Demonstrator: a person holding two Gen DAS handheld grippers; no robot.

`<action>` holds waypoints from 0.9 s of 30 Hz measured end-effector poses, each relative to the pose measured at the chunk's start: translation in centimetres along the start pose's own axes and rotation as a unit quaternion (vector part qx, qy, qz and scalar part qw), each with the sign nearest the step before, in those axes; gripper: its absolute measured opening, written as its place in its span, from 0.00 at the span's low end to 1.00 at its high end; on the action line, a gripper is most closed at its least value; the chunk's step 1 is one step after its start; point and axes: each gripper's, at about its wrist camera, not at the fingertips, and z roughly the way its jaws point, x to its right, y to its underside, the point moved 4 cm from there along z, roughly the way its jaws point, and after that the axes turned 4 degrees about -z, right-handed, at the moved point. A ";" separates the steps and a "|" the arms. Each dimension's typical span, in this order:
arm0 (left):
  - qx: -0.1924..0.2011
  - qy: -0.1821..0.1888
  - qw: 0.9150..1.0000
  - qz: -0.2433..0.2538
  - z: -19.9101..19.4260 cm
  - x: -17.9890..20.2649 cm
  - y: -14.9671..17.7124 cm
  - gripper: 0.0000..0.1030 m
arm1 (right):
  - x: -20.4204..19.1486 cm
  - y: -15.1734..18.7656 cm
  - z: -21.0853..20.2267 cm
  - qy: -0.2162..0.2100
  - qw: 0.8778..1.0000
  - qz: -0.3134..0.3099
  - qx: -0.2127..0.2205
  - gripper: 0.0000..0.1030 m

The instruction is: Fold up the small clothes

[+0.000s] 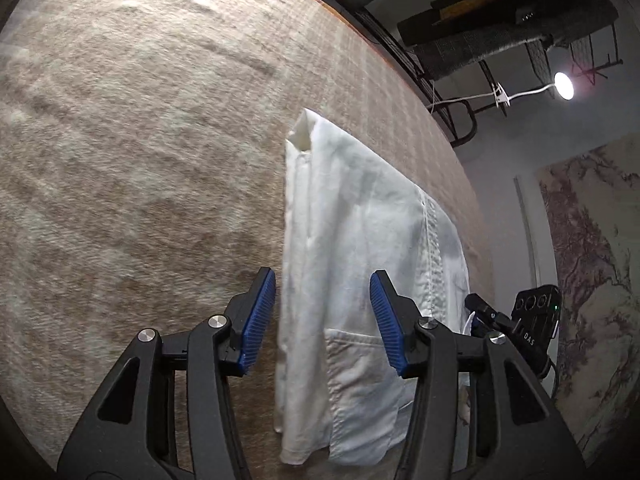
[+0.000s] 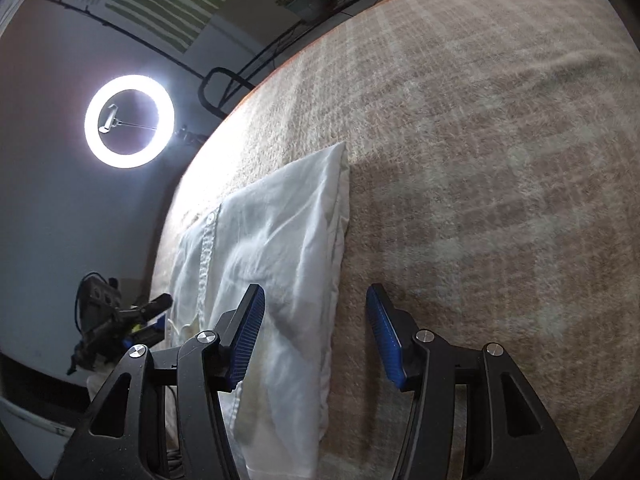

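Only the right wrist view shows the 1 ring light. 1 white shirt lies folded on the blanket. Both the left gripper and right gripper stand apart, gripping nothing.

The shirt is white, thin and creased, folded into a long narrow strip that lies flat on the beige plaid blanket. In the left wrist view it runs from 6 o'clock up toward 12, collar end farthest away, a button placket along its 3 o'clock side and a patch pocket near the bottom. In the right wrist view the shirt shows its folded edge at 3 o'clock and the placket at 9 o'clock.
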 end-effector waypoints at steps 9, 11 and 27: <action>0.018 -0.041 0.999 0.030 0.9 2.5 0.4 0.21 | -1.8 -0.3 1.9 0.011 1.000 -0.012 -0.016 0.15; 0.027 -0.054 0.997 0.051 0.9 3.5 0.7 0.17 | -2.5 -0.5 1.6 0.021 0.999 -0.023 -0.011 0.12; 0.114 -0.103 0.970 0.187 -2.6 10.9 3.9 0.13 | -8.0 -1.6 -3.1 0.078 0.987 -0.131 0.044 0.10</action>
